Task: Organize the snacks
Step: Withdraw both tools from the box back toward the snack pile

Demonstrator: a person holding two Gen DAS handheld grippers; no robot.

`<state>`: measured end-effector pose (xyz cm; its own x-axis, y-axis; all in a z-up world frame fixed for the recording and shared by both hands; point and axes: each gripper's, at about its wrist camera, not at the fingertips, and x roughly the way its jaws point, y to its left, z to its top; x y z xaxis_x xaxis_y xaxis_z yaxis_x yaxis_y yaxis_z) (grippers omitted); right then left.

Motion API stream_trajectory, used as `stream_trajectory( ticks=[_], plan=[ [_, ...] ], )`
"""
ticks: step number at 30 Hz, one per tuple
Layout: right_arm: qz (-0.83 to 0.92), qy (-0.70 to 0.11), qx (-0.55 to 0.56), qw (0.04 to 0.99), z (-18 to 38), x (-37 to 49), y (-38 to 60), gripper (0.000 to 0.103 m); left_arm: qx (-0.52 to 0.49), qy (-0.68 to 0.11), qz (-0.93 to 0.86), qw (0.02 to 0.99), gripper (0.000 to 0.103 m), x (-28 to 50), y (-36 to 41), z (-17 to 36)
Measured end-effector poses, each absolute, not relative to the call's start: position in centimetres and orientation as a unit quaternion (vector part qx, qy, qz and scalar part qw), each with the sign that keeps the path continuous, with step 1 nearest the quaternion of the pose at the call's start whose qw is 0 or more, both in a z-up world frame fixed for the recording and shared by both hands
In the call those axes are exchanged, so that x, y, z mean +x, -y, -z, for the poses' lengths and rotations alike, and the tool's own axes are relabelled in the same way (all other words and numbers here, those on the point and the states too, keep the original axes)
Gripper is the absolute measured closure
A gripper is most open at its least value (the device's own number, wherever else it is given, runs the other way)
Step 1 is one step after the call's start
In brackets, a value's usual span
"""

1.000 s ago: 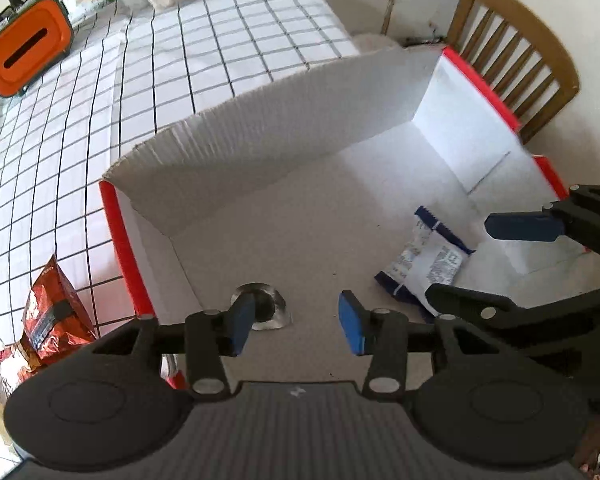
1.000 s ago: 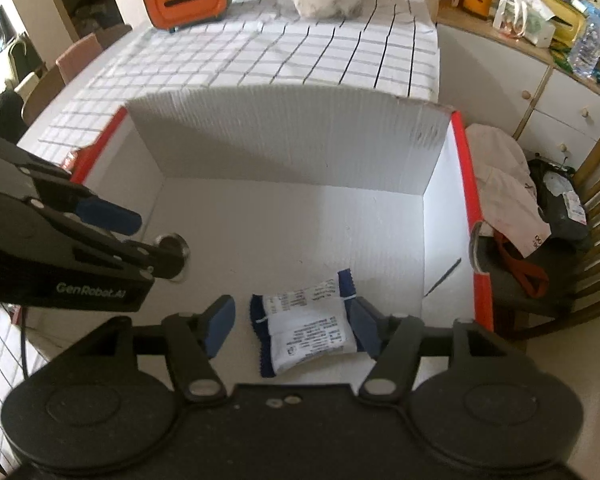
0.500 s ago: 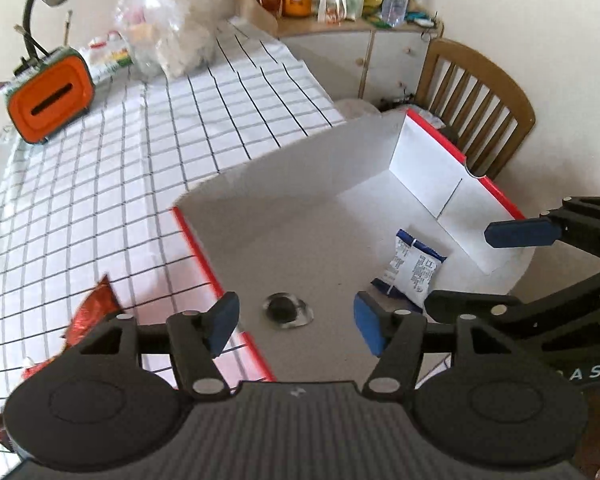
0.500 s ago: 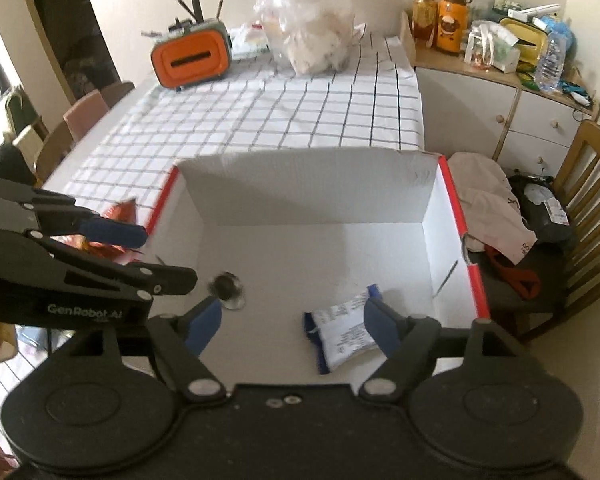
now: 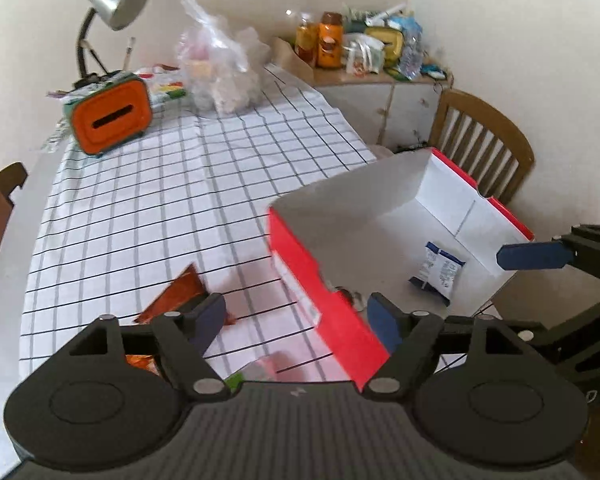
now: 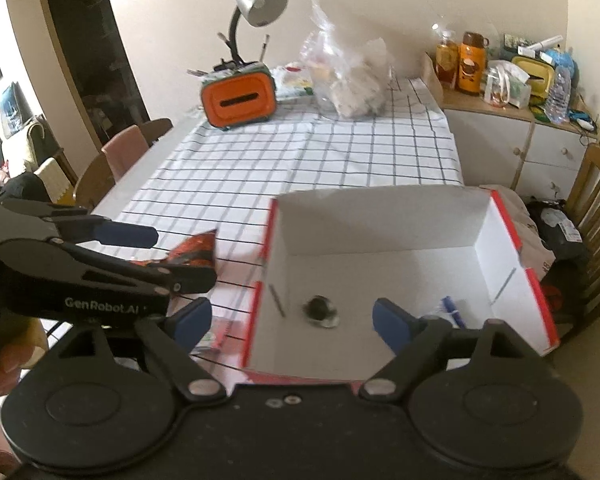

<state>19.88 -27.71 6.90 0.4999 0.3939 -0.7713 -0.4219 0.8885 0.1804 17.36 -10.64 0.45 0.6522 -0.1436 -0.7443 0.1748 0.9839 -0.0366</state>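
Note:
A red-and-white cardboard box [image 5: 360, 204] [image 6: 380, 220] stands open on the checked tablecloth. On its floor lie a white-and-blue snack packet [image 5: 440, 268] [image 6: 452, 312] and a small dark candy in clear wrap [image 6: 320, 310] [image 5: 348, 294]. My left gripper [image 5: 296, 320] [image 6: 160, 256] hovers over the box's left red wall, its jaws opening with nothing between them. My right gripper [image 6: 292, 322] [image 5: 516, 292] hangs above the box's near edge, its jaws also opening and empty. An orange-red snack bag [image 5: 176, 296] [image 6: 194, 250] lies on the cloth left of the box.
At the table's far end stand an orange tissue box [image 5: 108, 116], a desk lamp [image 5: 116, 4] and a clear plastic bag [image 5: 220, 76]. A wooden chair [image 5: 484, 148] is behind the box. A small green-and-white packet [image 5: 256, 372] lies near the front edge.
Both grippers rose and drew back out of the box while their jaws widened. The packet and the wrapped candy stayed on the box floor.

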Motion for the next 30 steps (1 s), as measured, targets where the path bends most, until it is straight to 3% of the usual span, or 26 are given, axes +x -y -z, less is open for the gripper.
stream_trajectory(
  ticks=[12,30],
  plan=[
    [-0.262,-0.419,-0.005,0.87,-7.0,15.7,22.3,0.0,-0.009,-0.386,0.074,0.919,0.016,12.6,3.6,-0.1],
    [-0.287,-0.435,-0.074,0.85,-0.6,12.9,14.9,0.001,-0.011,-0.44,0.023,0.897,0.016,8.6,-5.8,6.3]
  ],
)
